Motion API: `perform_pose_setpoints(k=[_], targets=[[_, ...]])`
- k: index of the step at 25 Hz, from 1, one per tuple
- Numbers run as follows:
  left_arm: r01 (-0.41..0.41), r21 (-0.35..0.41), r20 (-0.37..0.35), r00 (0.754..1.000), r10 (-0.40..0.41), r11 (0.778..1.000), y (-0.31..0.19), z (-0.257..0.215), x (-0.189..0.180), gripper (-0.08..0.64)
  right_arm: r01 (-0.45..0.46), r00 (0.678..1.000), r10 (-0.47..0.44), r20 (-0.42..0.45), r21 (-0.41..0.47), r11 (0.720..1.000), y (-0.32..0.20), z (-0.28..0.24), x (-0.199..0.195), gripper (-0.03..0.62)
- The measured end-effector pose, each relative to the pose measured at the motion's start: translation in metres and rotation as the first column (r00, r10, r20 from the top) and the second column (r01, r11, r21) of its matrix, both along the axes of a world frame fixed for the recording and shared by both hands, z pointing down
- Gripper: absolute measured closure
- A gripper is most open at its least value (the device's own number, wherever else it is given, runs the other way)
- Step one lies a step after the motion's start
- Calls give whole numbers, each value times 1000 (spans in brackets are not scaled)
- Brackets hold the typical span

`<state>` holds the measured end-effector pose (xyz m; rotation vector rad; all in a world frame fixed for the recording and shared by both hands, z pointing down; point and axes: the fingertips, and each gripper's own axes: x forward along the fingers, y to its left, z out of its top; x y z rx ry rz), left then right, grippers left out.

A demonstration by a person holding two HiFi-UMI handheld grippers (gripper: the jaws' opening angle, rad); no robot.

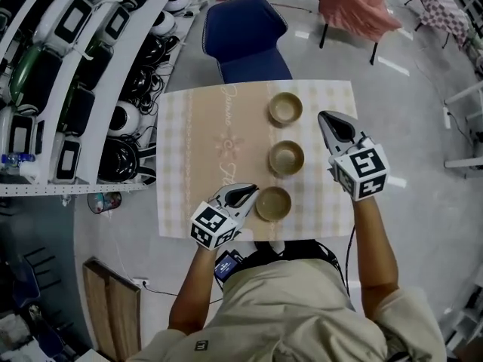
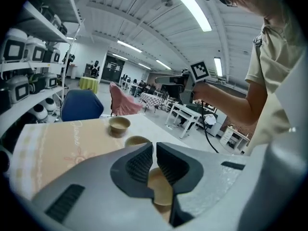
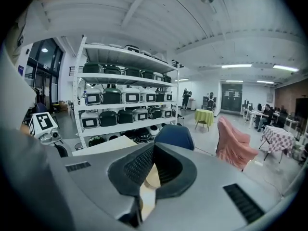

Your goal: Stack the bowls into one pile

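Three bowls are lying apart in a twelve-to-six-o'clock line. The left gripper and right gripper are hovering pressed together, empty; the left, at nine o'clock of the nearest bowl, is risking shoving it.

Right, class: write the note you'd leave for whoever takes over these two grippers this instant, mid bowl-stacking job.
Grippers: the left gripper is shut and empty, its tip close to the left of the near bowl. The right gripper is shut and empty, to the right of the middle bowl and far bowl.
Bowls: three, upright, apart, in a row on the tablecloth.
Done: nothing stacked.
Left: open a gripper, set one bowl into another, then add the third.
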<state>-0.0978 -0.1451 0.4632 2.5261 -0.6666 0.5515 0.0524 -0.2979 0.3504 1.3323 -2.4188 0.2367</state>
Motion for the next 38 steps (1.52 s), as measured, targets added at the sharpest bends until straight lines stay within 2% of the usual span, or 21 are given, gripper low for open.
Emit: perform_pose_setpoints(k=[9, 18, 20, 22, 38], targets=[[-5, -149, 34, 999, 10, 989, -10, 67, 9, 507, 53, 998, -56, -20, -96, 994, -65, 71, -2, 595], [-22, -283, 52, 998, 38, 959, 10, 110, 11, 454, 82, 996, -85, -14, -164, 983, -98, 122, -5, 594], [-31, -303, 59, 997, 52, 953, 15, 116, 11, 446, 88, 996, -91, -10, -177, 980, -103, 133, -7, 586], [-37, -317, 68, 996, 61, 948, 17, 124, 11, 442, 92, 995, -95, -9, -190, 977, -109, 144, -7, 503], [-88, -430, 95, 985, 142, 899, 35, 166, 15, 440, 49, 996, -70, -47, -351, 935, -141, 240, -2, 477]])
